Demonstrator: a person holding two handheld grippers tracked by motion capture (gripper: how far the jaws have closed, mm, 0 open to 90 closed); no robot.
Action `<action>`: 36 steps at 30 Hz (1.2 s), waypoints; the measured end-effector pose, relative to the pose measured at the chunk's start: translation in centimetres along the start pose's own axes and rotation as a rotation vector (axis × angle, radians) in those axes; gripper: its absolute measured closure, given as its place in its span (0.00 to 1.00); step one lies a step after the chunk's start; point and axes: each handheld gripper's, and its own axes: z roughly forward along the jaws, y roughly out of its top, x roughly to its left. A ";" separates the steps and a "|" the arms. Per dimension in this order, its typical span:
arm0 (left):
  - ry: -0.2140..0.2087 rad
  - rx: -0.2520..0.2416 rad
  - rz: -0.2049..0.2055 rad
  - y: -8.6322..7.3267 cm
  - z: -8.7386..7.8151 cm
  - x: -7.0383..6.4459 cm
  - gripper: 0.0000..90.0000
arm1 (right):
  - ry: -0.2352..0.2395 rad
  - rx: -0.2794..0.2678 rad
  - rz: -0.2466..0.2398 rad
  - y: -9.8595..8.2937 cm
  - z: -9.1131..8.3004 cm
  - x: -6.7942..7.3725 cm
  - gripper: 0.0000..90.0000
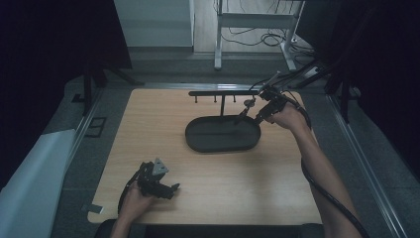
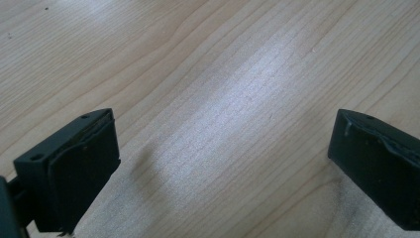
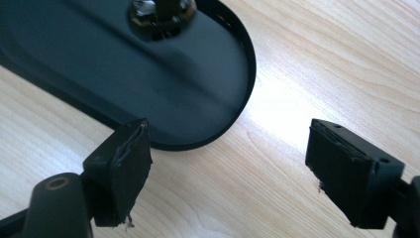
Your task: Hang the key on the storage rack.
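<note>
Black gripper jaws spread, dark oval tray [image 3: 148,74], raised rim, wooden table [image 3: 322,59]

The tray [image 1: 223,141] sits in the middle of the bench [image 1: 163,119]. A rack [image 1: 223,93] stands up from the tray's back edge.

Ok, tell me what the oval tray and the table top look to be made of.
Oval tray: dark, matte, smooth, with a thin raised rim and soft sheen; probably painted metal or plastic, can't tell which. Table top: light wood or wood-look laminate, with visible grain lines and a satin finish that shows glare.
</note>
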 end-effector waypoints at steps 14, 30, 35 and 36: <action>-0.002 -0.005 -0.005 0.0 0.0 -0.1 0.00 | 0.008 -0.046 -0.092 -1.7 -0.7 1.3 0.14; 0.001 -0.006 -0.006 0.0 0.0 -0.1 0.00 | 0.009 -0.101 -0.166 -4.0 -1.6 2.9 0.13; 0.002 -0.005 -0.003 0.0 0.0 -0.1 0.00 | 0.014 -0.114 -0.175 -4.9 -1.7 3.0 0.13; 0.001 -0.005 -0.003 0.0 0.0 -0.1 0.00 | 0.015 -0.116 -0.174 -5.1 -1.8 3.1 0.13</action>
